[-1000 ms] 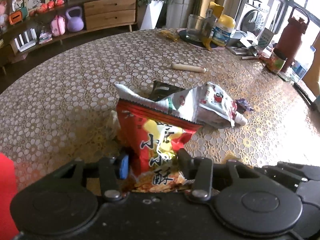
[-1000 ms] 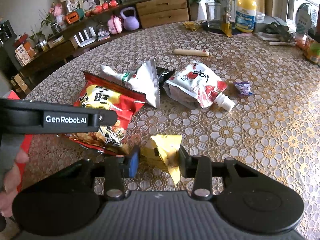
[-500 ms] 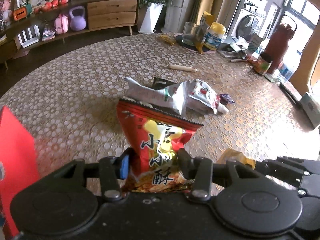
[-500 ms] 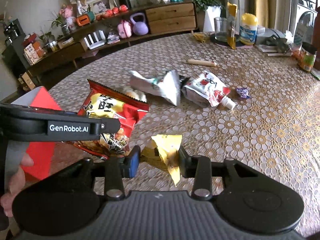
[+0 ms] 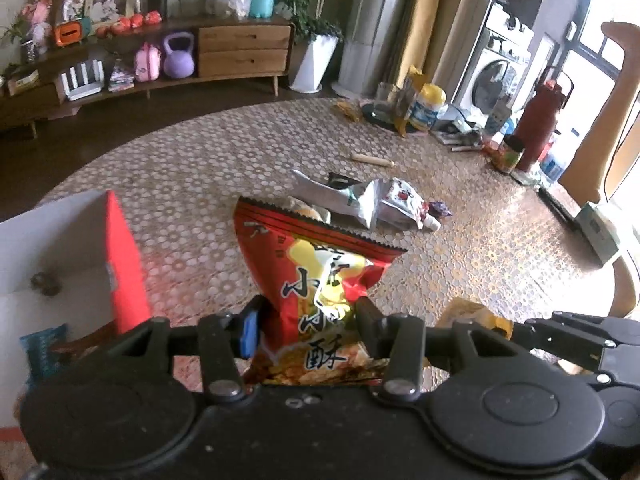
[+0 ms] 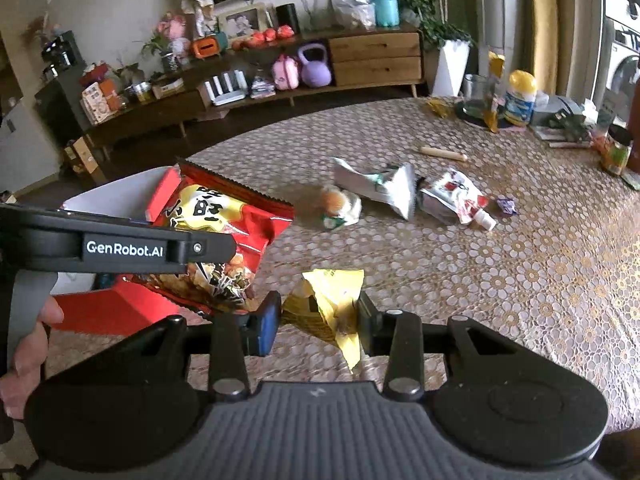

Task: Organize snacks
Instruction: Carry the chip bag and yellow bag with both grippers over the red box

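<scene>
My left gripper point(image 5: 308, 320) is shut on a red snack bag point(image 5: 316, 272) with yellow print, held up off the table; the same red snack bag point(image 6: 224, 232) shows at the left of the right wrist view. My right gripper point(image 6: 318, 316) is shut on a small yellow snack packet point(image 6: 332, 300), also lifted. A red box point(image 5: 120, 256) with a white inside stands open at the left, its red wall point(image 6: 120, 312) below the red bag. Farther back on the table lie a silver bag point(image 6: 380, 188), a white-and-red pouch point(image 6: 452, 196) and a small round snack point(image 6: 338, 204).
A small purple candy point(image 6: 506, 205) and a wooden stick point(image 6: 442, 153) lie on the patterned tablecloth point(image 6: 520, 280). A glass, jars and a red flask point(image 5: 538, 128) crowd the far right edge. A hand point(image 6: 24, 344) holds the left gripper's handle. A low sideboard stands beyond the table.
Both grippers have risen and pulled back from the pile with their packets. The red box has come into view at the left, and the round snack beneath the red bag is uncovered.
</scene>
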